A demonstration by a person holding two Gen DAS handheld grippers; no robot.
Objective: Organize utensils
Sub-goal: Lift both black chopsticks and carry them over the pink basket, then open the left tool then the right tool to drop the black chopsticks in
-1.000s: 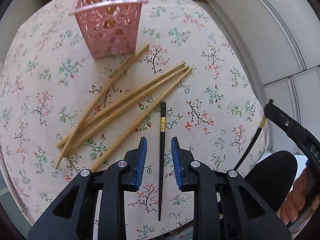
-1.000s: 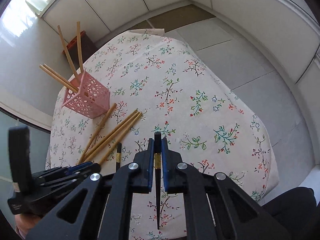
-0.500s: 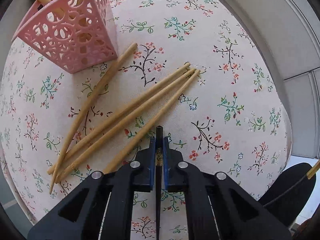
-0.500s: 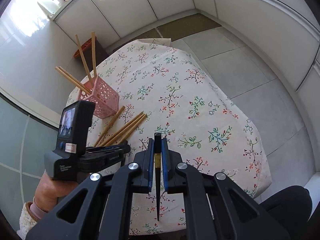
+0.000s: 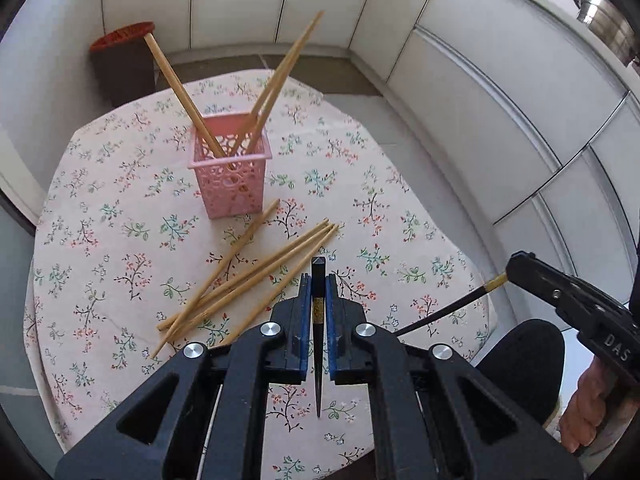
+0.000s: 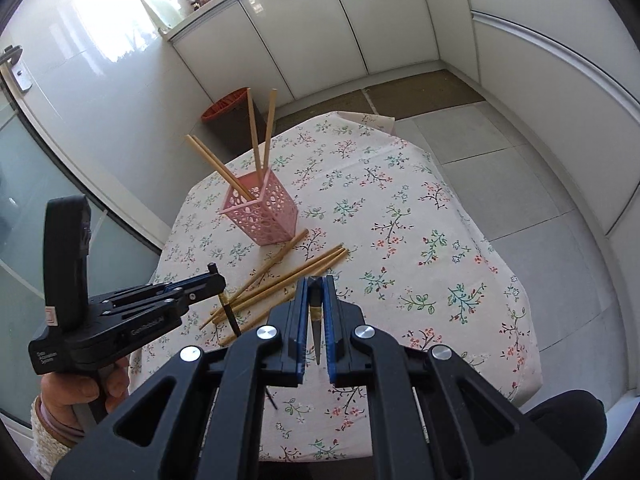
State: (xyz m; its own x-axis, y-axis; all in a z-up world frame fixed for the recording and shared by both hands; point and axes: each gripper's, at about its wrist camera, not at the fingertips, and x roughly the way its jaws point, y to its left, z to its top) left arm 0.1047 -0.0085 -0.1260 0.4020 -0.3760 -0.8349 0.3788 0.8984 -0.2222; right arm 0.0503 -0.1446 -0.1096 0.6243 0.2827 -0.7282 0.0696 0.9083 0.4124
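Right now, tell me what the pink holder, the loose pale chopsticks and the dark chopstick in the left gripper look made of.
Pink holder: likely moulded plastic, glossy, with punched lattice walls. Pale chopsticks: probably bamboo or wood, matte tan, unpainted. Dark chopstick: black, smooth, maybe lacquered wood or plastic, with a gold band where the left gripper clamps it.

Black gripper (image 5: 317,308), blue pads (image 5: 305,312), silver screws (image 5: 270,328)

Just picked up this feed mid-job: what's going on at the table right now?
Utensil sorting. Each hand-held gripper is shut on a black chopstick: the left gripper on one black chopstick, the right gripper on the other black chopstick, both clear of the floral tablecloth. The pink basket holds four wooden chopsticks; four loose wooden chopsticks lie beside it.
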